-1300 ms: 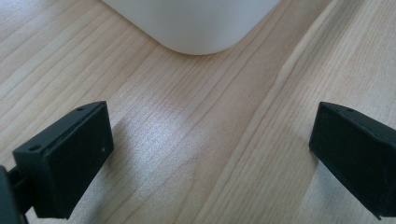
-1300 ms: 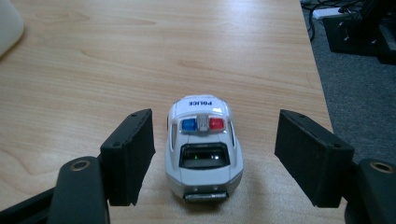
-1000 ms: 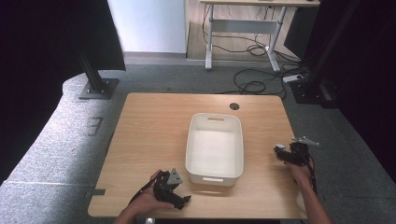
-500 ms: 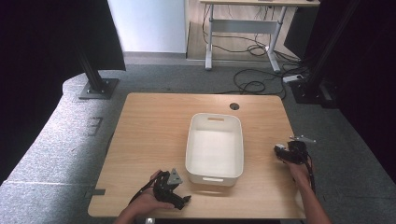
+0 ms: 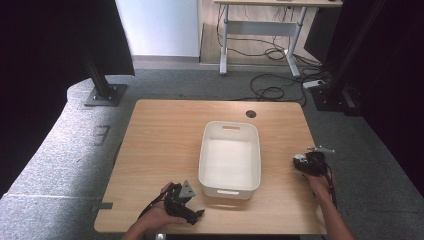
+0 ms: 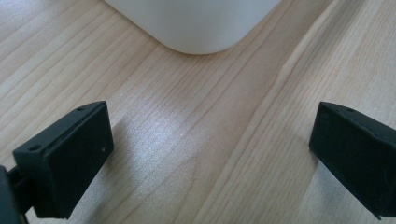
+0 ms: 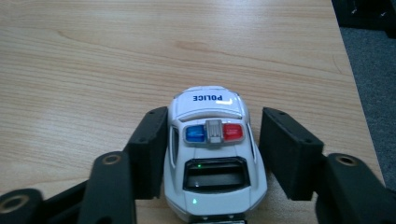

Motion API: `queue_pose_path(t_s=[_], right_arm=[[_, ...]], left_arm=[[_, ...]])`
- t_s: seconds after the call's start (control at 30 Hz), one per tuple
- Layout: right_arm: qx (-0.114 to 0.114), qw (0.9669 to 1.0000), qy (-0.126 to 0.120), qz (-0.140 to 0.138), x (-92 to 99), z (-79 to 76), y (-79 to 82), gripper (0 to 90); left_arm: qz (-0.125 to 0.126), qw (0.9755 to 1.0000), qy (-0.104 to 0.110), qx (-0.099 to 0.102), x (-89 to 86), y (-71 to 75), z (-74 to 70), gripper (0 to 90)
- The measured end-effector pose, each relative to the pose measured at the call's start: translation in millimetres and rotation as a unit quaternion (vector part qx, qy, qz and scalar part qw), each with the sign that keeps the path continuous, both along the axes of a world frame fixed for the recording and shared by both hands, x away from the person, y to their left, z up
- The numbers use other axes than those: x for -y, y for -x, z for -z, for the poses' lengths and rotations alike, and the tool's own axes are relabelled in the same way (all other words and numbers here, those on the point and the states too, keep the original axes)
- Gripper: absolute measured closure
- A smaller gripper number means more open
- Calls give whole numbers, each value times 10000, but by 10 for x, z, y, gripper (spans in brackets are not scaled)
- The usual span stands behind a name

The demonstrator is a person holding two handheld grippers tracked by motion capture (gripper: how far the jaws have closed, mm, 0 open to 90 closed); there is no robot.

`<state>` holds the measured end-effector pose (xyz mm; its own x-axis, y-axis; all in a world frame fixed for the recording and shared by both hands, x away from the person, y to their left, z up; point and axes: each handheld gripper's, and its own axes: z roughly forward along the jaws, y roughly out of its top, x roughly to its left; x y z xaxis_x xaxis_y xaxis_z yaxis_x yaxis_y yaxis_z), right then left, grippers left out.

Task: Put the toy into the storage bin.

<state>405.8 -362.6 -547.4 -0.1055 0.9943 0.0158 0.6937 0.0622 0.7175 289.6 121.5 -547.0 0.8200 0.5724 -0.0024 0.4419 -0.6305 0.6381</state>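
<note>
right gripper [image 7: 212,154]: we are closing the jaws around the police car [image 7: 212,154], left pad touching, right pad just off | car: near the surface's [image 5: 165,135] right edge | left gripper [image 6: 210,158]: jaws apart, near-left of the bin [image 5: 230,127]

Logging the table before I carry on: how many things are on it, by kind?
Toy police car: 1
White bin: 1
Total: 2
</note>
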Motion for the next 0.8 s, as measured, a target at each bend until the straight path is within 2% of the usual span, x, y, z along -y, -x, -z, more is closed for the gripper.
queue_pose_path(t_s=[0.03,0.07,0.33,0.47,0.8], right_arm=[[0,10000,0,0,0,0,0,455],[1,10000,-14,-15,-7,-7,4,495],[-50,9999,-61,80,32,-41,16,501],[76,9997,-207,92,59,-99,42,501],[210,9994,-285,32,48,-205,133,501]], left_arm=[[0,10000,0,0,0,0,0,1],[-2,10000,0,-1,0,0,0,1],[-3,10000,-1,0,0,0,0,1],[-1,10000,0,0,0,0,0,1],[-4,10000,-2,-1,-1,1,-1,1]])
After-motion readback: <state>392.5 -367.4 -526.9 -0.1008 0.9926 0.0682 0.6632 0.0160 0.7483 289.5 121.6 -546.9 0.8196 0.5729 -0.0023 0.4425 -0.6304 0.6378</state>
